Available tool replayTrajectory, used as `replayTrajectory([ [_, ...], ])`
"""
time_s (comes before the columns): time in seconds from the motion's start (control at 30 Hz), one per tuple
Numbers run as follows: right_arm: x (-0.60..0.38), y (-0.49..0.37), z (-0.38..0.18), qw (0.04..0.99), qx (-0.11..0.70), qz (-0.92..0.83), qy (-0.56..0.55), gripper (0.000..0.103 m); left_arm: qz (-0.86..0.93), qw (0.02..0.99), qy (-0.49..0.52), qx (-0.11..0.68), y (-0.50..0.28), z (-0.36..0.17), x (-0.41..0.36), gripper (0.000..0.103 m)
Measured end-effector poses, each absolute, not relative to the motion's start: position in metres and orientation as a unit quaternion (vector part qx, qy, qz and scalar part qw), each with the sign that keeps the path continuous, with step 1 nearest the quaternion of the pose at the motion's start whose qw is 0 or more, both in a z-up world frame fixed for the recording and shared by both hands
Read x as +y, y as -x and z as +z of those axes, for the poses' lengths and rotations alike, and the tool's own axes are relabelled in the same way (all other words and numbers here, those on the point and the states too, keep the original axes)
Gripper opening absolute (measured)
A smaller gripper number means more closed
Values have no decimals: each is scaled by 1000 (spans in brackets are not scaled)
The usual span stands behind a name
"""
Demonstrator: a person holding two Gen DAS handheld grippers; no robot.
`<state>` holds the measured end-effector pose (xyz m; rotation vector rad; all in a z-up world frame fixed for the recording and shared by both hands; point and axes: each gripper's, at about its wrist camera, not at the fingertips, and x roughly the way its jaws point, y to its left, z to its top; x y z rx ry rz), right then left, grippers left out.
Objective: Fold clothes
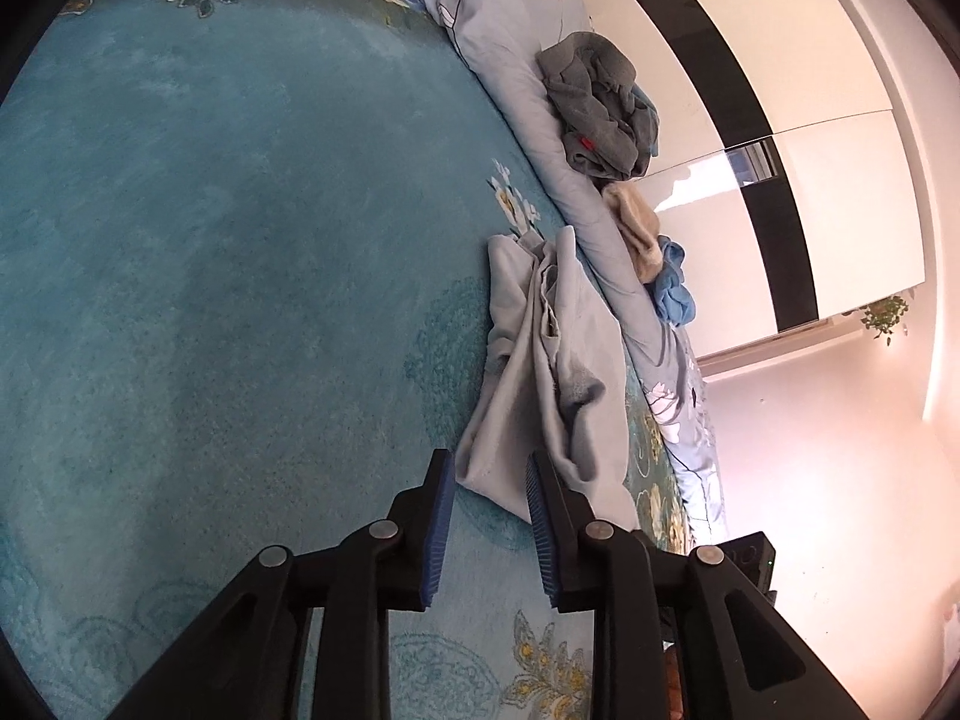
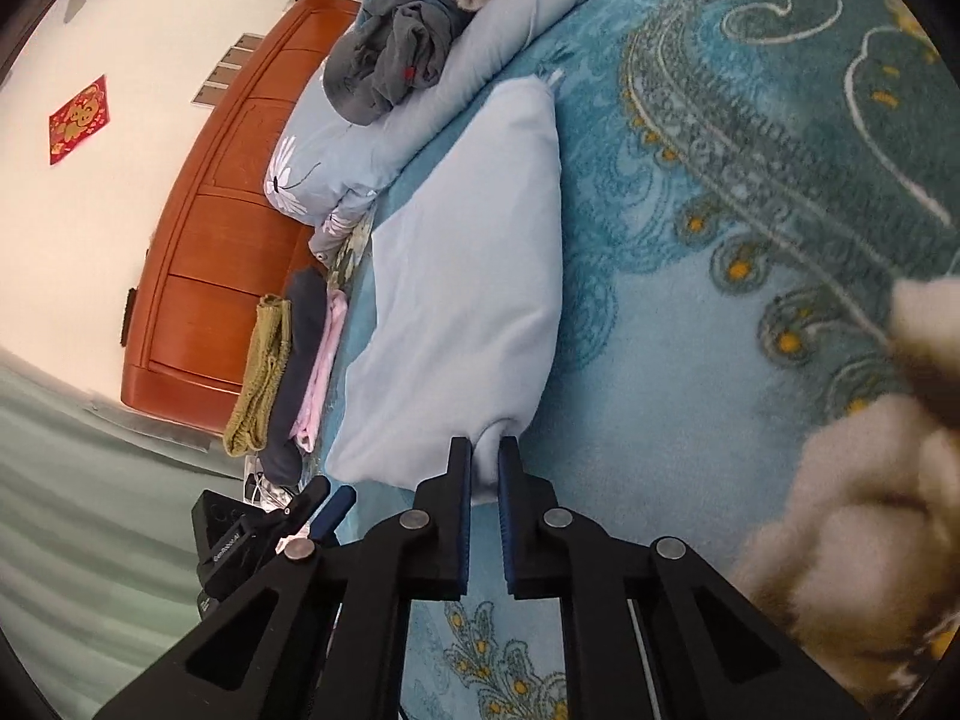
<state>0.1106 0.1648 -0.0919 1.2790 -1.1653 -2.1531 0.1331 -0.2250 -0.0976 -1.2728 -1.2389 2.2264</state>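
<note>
A pale blue garment [image 2: 468, 270] lies lengthwise on the teal bedspread [image 2: 690, 360], partly folded. My right gripper [image 2: 485, 450] is shut on its near end, and a tuck of the cloth shows between the blue pads. In the left wrist view the same garment [image 1: 540, 360] looks greyer and rumpled, with a fold running down its middle. My left gripper [image 1: 487, 471] stands open at the garment's near corner. The hem lies between its fingers [image 1: 441, 498], and the pads do not press on it.
A rolled flowered quilt [image 1: 516, 60] runs along the bed's far side and bears a dark grey heap [image 1: 600, 108], a beige piece [image 1: 636, 228] and a blue cloth [image 1: 675, 291]. Folded clothes [image 2: 282, 372] are stacked by the wooden headboard [image 2: 228, 210]. A fluffy beige sleeve [image 2: 870, 510] is at the right.
</note>
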Motion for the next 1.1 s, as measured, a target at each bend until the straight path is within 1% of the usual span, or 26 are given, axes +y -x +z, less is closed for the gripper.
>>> replayTrajectory([
  [0.07,187,-111,-80,173,-395,-781,-451,7,776,150,443,-423,-133,-95,-223,30],
  [0.13,211,-111,-71,160,-376,-792,-453,7,778,155,445,-416,-131,-93,-220,35],
  [0.2,233,-107,-65,148,-359,-799,-459,7,780,160,447,-408,-126,-90,-215,38],
  [0.3,257,-98,-67,139,-360,-796,-466,7,782,174,455,-390,-106,-85,-200,40],
  [0.37,266,-94,-73,141,-365,-791,-470,7,782,189,460,-375,-85,-80,-186,44],
  [0.43,267,-92,-80,146,-367,-787,-474,7,781,204,462,-367,-61,-77,-173,55],
  [0.47,268,-92,-83,148,-368,-786,-475,8,782,208,462,-364,-49,-76,-167,57],
  [0.5,269,-94,-85,149,-370,-784,-475,11,782,210,462,-361,-37,-75,-162,61],
  [0.53,269,-96,-87,149,-374,-784,-473,11,784,208,464,-357,-27,-76,-157,64],
  [0.63,276,-105,-89,135,-390,-785,-462,13,791,190,477,-333,3,-79,-144,67],
  [0.67,278,-108,-90,130,-395,-786,-458,18,795,184,483,-319,11,-81,-140,67],
  [0.7,280,-111,-91,128,-402,-786,-452,26,797,179,488,-307,19,-83,-136,68],
  [0.77,283,-117,-94,126,-418,-785,-440,36,798,174,499,-289,32,-89,-129,68],
  [0.87,280,-122,-103,114,-439,-776,-439,37,796,168,518,-266,46,-98,-120,69],
  [0.97,269,-124,-105,88,-434,-784,-436,37,794,170,525,-255,55,-103,-113,71],
  [1.03,260,-123,-105,86,-442,-781,-433,37,786,185,524,-270,57,-106,-110,79],
  [1.1,248,-121,-108,79,-452,-778,-429,40,774,203,527,-286,58,-108,-106,79],
])
